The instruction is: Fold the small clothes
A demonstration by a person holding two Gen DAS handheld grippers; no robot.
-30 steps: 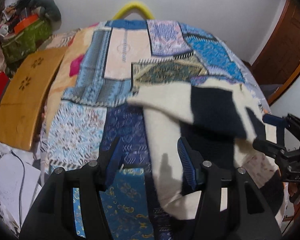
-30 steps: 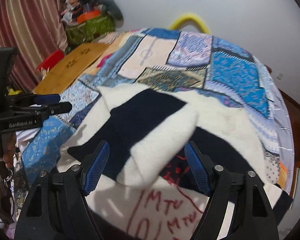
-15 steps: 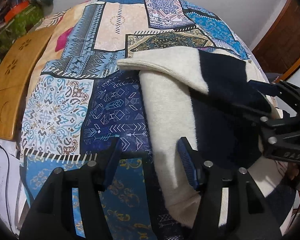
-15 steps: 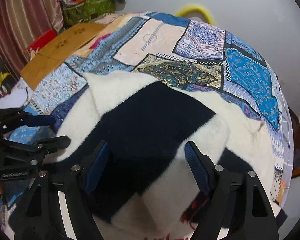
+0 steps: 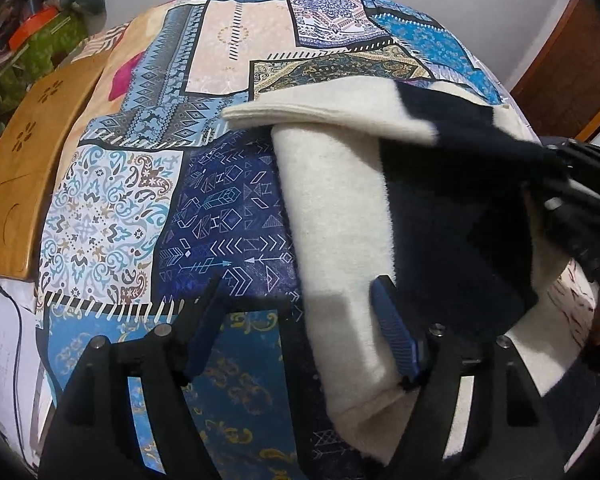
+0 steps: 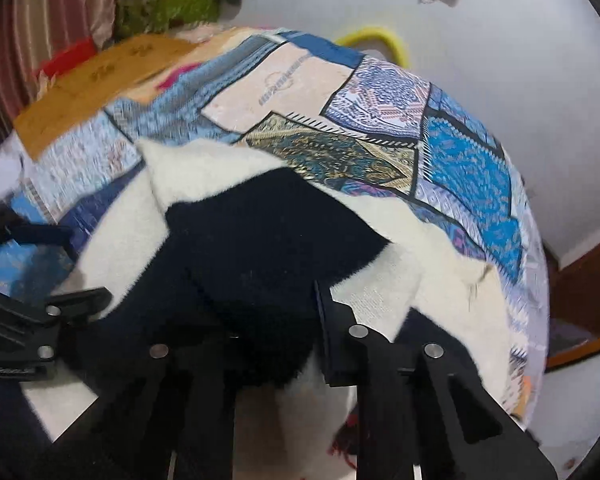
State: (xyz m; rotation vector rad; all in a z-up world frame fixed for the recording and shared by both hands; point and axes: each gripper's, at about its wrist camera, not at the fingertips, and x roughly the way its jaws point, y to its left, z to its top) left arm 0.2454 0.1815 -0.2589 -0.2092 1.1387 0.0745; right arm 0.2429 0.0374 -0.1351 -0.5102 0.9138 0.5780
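Observation:
A cream and navy fleece garment (image 5: pixel 340 216) lies partly folded on the patchwork bedspread (image 5: pixel 112 208); it also shows in the right wrist view (image 6: pixel 256 236). My left gripper (image 5: pixel 300 328) is open, its right finger over the garment's cream left edge, its left finger over the bedspread. My right gripper (image 6: pixel 260 320) is down on the garment's navy panel, its fingers narrowed around a bunch of the navy cloth. It shows at the right edge of the left wrist view (image 5: pixel 572 192), touching the folded-over sleeve.
A wooden board (image 5: pixel 28 152) lies along the bed's left side. Green bags and clutter (image 6: pixel 168 4) pile in the far left corner. A yellow hoop (image 6: pixel 376 40) stands behind the bed. A brown door (image 5: pixel 572 68) is at the right.
Both grippers moved down and closer to the garment. The right gripper's fingers drew together onto the navy panel. The folded sleeve now lies flatter.

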